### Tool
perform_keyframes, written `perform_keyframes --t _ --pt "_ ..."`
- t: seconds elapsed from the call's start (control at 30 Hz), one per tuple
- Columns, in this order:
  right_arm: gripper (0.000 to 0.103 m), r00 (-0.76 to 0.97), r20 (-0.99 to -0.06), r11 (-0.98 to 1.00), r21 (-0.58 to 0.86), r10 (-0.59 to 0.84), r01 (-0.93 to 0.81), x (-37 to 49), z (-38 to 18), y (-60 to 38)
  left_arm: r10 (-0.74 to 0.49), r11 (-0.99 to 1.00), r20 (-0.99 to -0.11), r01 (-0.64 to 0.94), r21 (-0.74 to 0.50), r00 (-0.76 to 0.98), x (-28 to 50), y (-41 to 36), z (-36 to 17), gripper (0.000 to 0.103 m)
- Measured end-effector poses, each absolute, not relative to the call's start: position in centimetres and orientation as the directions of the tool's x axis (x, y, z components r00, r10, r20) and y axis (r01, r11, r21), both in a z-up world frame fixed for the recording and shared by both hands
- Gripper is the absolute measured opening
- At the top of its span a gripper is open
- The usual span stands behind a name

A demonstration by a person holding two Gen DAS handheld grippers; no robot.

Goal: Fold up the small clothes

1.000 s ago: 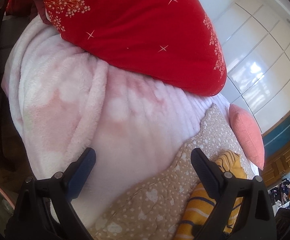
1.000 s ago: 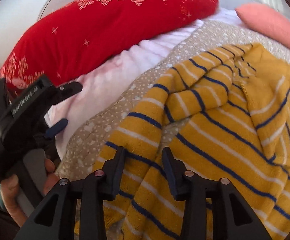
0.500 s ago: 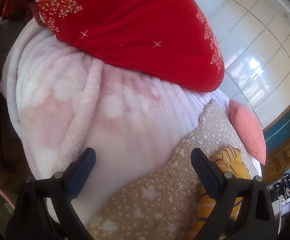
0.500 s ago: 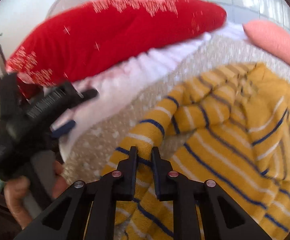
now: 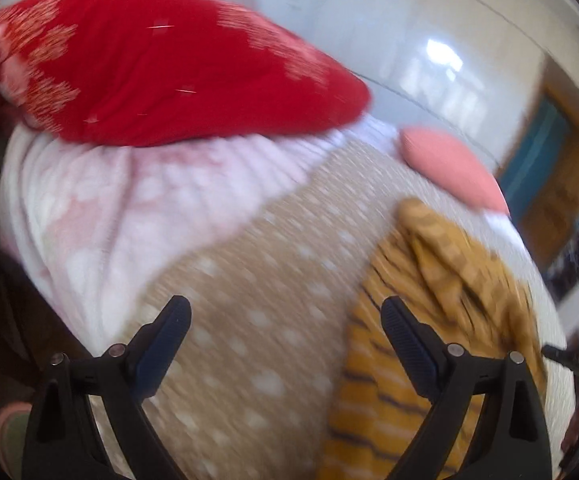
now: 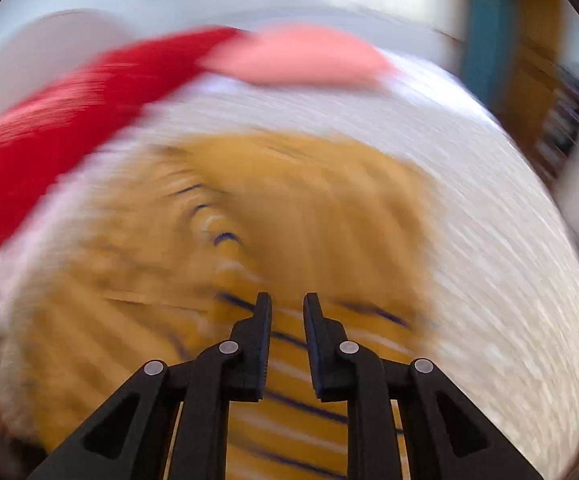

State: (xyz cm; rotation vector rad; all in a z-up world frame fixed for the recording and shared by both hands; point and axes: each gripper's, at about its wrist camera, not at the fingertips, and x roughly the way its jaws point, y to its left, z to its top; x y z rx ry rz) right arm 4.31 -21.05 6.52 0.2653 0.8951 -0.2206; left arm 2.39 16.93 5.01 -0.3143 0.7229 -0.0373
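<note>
On the dotted tan bedspread (image 5: 249, 320) the mustard-yellow, navy-striped knitted top (image 6: 289, 208) lies rumpled and unfolded; the right gripper (image 6: 287, 308), jaws narrowly apart after just easing wider, may pinch its fabric, though blur hides this, while the left gripper (image 5: 285, 320) gapes wide, empty.

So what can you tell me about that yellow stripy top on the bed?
The yellow stripy top is a soft-looking mustard knit with thin dark blue and pale stripes. It lies crumpled in a heap on the dotted beige cover, below the pink pillow. The right tool hovers over it, nearly shut. Blur hides whether it grips the cloth.
</note>
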Motion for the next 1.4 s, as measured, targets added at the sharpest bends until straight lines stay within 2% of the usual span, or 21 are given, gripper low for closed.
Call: perform_keyframes --t 0.03,0.13,0.3,0.37,0.5,0.53,0.57,0.63,0.67,0.77,0.8,0.83,0.87,0.9,0.93,1.0,1.1,1.23,1.4 --pt "0.022 0.630 -0.776 0.925 0.221 -0.026 0.310 2.7 5.7 -22.8 -0.157 0.956 -0.653 -0.053 -0.290 0.741 2.3 16.2 5.0 0.095" --pt "0.041 0.685 -0.728 0.900 0.322 0.035 0.295 0.0 4.7 -24.3 -0.166 0.968 -0.687 -0.016 -0.250 0.708 2.2 13.7 4.6 0.095" --pt "0.049 0.751 -0.626 0.879 0.458 0.209 0.137 -1.7 4.3 -22.8 -0.190 0.973 -0.715 0.030 -0.231 0.673 2.0 10.2 4.5 0.095" --pt "0.060 0.751 -0.609 0.882 0.465 0.257 0.075 -1.3 4.2 -20.9 -0.206 0.971 -0.716 0.050 -0.232 0.667 1.9 9.1 4.7 0.095" --pt "0.061 0.722 -0.609 0.885 0.466 0.328 -0.008 0.6 3.0 -17.3 -0.222 0.973 -0.712 0.102 -0.207 0.666 1.4 7.2 5.2 0.095" --pt "0.059 0.713 -0.609 0.881 0.472 0.347 -0.026 0.8 2.7 -16.8 -0.222 0.973 -0.712 0.107 -0.204 0.667 1.3 7.0 5.3 0.095" --pt "0.038 0.700 -0.615 0.881 0.471 0.362 -0.041 1.5 2.3 -16.4 -0.222 0.973 -0.711 0.111 -0.200 0.667 1.2 6.9 5.5 0.095" --pt "0.010 0.672 -0.648 0.894 0.445 0.359 -0.048 2.5 2.4 -16.6 -0.223 0.973 -0.713 0.110 -0.203 0.665 1.3 7.2 5.6 0.095" --pt "0.010 0.691 -0.622 0.881 0.471 0.370 -0.047 2.5 3.4 -17.9 -0.224 0.973 -0.713 0.106 -0.207 0.664 1.4 7.4 5.7 0.095" --pt "0.010 0.785 -0.555 0.871 0.490 0.275 0.041 1.0 6.1 -21.9 -0.218 0.973 -0.708 0.097 -0.207 0.672 1.7 8.2 5.8 0.095" --pt "0.012 0.822 -0.551 0.875 0.459 0.144 0.154 0.4 7.0 -23.9 -0.217 0.974 -0.707 0.095 -0.208 0.674 2.0 8.5 5.8 0.095" --pt "0.022 0.832 -0.553 0.877 0.423 0.048 0.230 -0.1 7.4 -24.8 -0.221 0.972 -0.707 0.096 -0.212 0.672 2.3 8.7 5.8 0.095" --pt "0.049 0.826 -0.556 0.868 0.361 -0.093 0.341 -0.6 7.6 -25.8 -0.231 0.970 -0.708 0.100 -0.222 0.667 2.7 8.8 5.8 0.095" --pt "0.064 0.805 -0.560 0.846 0.317 -0.198 0.429 -1.2 7.7 -26.5 -0.245 0.966 -0.707 0.106 -0.236 0.664 3.1 9.0 5.9 0.095" --pt "0.075 0.804 -0.558 0.829 0.335 -0.208 0.447 -1.8 7.4 -27.0 -0.261 0.961 -0.703 0.112 -0.252 0.661 3.5 9.0 6.0 0.095" --pt "0.075 0.823 -0.552 0.818 0.407 -0.134 0.406 -2.3 6.6 -27.1 -0.316 0.944 -0.691 0.140 -0.300 0.651 4.7 8.9 6.5 0.095" --pt "0.075 0.818 -0.572 0.818 0.442 -0.059 0.368 -2.0 4.8 -26.2 -0.401 0.910 -0.664 0.188 -0.370 0.631 7.8 8.1 7.2 0.095" --pt "0.075 0.807 -0.589 0.808 0.456 -0.041 0.374 -0.7 2.5 -26.4 -0.456 0.885 -0.658 0.231 -0.404 0.599 14.1 5.9 7.6 0.095" --pt "0.075 0.803 -0.593 0.784 0.469 -0.061 0.406 0.3 0.1 -26.8 -0.513 0.858 -0.739 0.241 -0.454 0.436 22.9 2.1 4.8 0.095"
